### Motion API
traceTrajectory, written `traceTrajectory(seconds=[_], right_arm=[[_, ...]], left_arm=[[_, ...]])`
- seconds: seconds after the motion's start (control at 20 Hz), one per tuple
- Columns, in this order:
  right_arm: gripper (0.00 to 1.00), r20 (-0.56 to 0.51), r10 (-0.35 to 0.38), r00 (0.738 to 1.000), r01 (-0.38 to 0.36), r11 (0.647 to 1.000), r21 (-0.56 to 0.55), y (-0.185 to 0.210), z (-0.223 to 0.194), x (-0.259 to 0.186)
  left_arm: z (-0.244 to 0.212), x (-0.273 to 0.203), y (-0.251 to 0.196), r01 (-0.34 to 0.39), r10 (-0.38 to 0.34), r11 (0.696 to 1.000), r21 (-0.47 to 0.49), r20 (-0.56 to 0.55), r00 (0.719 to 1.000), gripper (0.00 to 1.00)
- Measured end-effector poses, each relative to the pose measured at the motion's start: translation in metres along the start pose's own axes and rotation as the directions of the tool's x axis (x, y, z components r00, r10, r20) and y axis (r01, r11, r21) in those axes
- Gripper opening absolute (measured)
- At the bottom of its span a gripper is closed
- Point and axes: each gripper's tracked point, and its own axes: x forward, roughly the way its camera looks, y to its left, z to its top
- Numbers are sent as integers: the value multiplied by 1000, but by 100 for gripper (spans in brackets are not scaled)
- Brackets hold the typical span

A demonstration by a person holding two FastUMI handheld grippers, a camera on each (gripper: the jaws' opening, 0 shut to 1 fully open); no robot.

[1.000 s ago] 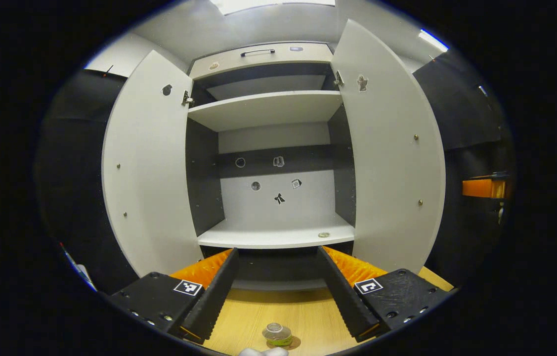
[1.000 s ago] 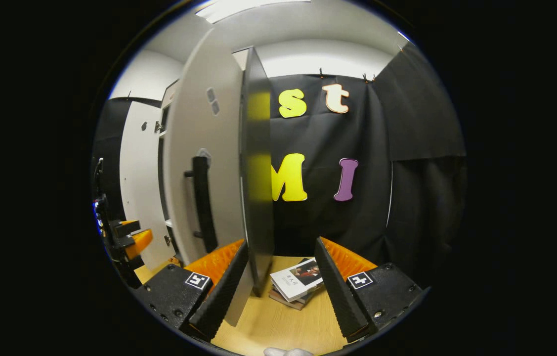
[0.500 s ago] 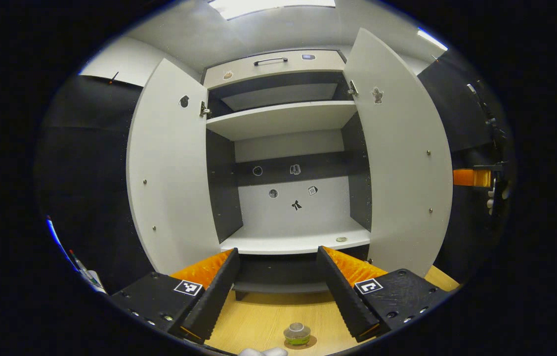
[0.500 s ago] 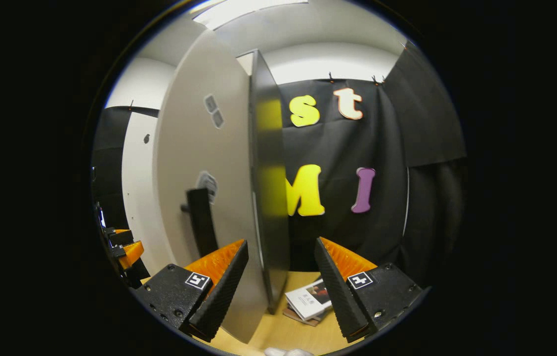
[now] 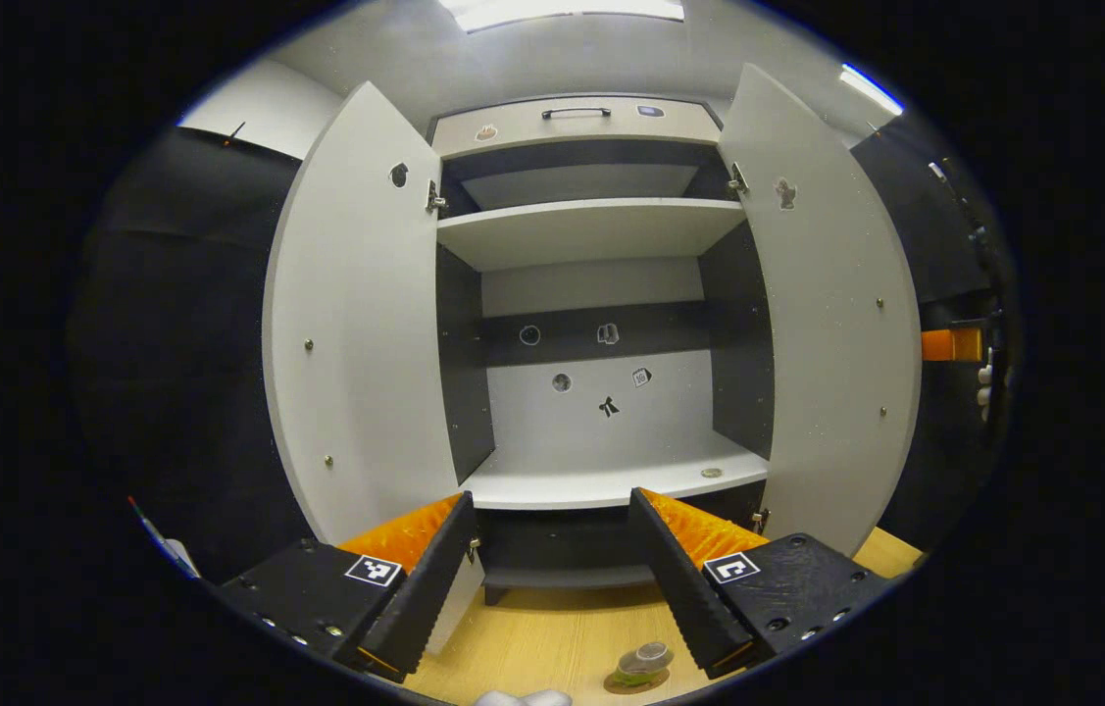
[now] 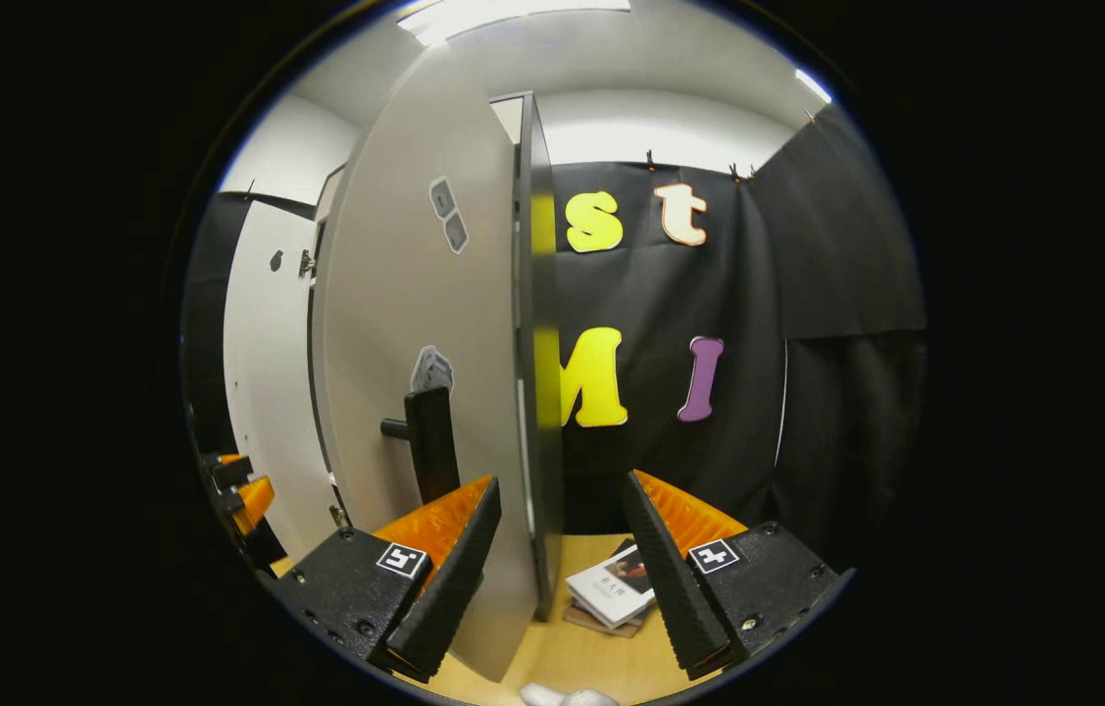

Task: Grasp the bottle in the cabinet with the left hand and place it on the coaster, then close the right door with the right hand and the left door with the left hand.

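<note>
bottle (image 5: 642, 664) drifted right since earlier | both grippers' jaws spread | right door (image 6: 434, 373) seemingly between

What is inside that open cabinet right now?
The cabinet holds almost nothing: a small round disc lies on the lower shelf, and stickers dot the back wall. The upper shelf is seen from below, so its top is hidden.

Both grippers held level with jaws spread wide. The left gripper (image 5: 547, 579) grips nothing, its fingers (image 5: 425, 583) parted. The right gripper (image 6: 562, 569) is likewise agape, nothing pressed between its fingers (image 6: 665, 569). In the left gripper view, the right one shows far off at the right edge, a hand (image 5: 985, 384) holding it.
</note>
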Motion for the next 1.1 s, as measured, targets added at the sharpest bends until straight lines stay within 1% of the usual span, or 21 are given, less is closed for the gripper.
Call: traceTrajectory(seconds=[0.1, 0.25, 0.3, 0.35, 0.5, 0.65, 0.8, 1.1], right_arm=[[80, 0, 11, 1000, -11, 1000, 0, 29, -4, 3], [80, 22, 1, 1000, -1, 1000, -30, 63, -5, 15], [80, 16, 15, 1000, -14, 999, -38, 77, -6, 20], [80, -1, 38, 999, -38, 998, -43, 93, -12, 24], [80, -34, 157, 987, -158, 987, -24, 149, -24, 28], [80, -63, 222, 973, -226, 972, -68, 185, -37, 24], [80, -74, 247, 966, -253, 963, -91, 203, -44, 19], [80, -102, 264, 959, -273, 958, -83, 219, -57, 10]], left_arm=[[-6, 5, 11, 15, -15, 1000, 7, -1, 1000, 96], [-12, 10, 25, 45, -45, 999, 15, 0, 999, 96], [-14, 11, 29, 53, -53, 998, 19, 3, 999, 96], [-15, 11, 34, 57, -57, 998, 22, 4, 998, 96], [-18, 8, 45, 69, -69, 997, 22, 11, 998, 96], [-19, 7, 58, 67, -67, 998, 22, 14, 998, 96], [-21, 5, 67, 69, -70, 997, 15, 12, 997, 96], [-13, -1, 79, 66, -66, 998, 11, 30, 997, 96]])
